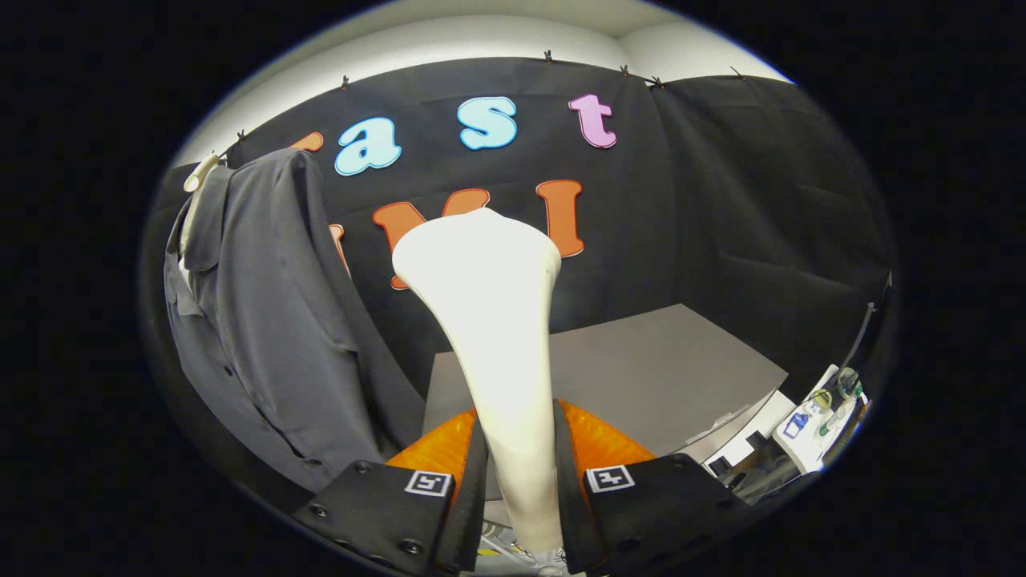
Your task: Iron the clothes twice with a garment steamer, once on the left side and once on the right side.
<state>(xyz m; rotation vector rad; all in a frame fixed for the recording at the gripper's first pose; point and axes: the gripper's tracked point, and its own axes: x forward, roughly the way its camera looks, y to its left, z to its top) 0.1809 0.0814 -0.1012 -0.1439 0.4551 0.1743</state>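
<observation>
Grey shirt (264, 320) hangs on a white hanger (200, 172) w/ its front open to us, beyond the tongs (519, 473). We've got the tongs clenched on the white garment steamer (489, 320), head up, prob. for aiming. Grey bench (641, 369) behind; black cloth wall.

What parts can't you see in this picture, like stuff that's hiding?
- Gripper view: the steamer is clamped between the fingers; its lower handle drops out of sight between them.
- The steamer's front face points away, so it is unseen.
- The grey shirt hem is hidden behind one finger.
- Small items beside the grey table are too tiny to identify.
</observation>
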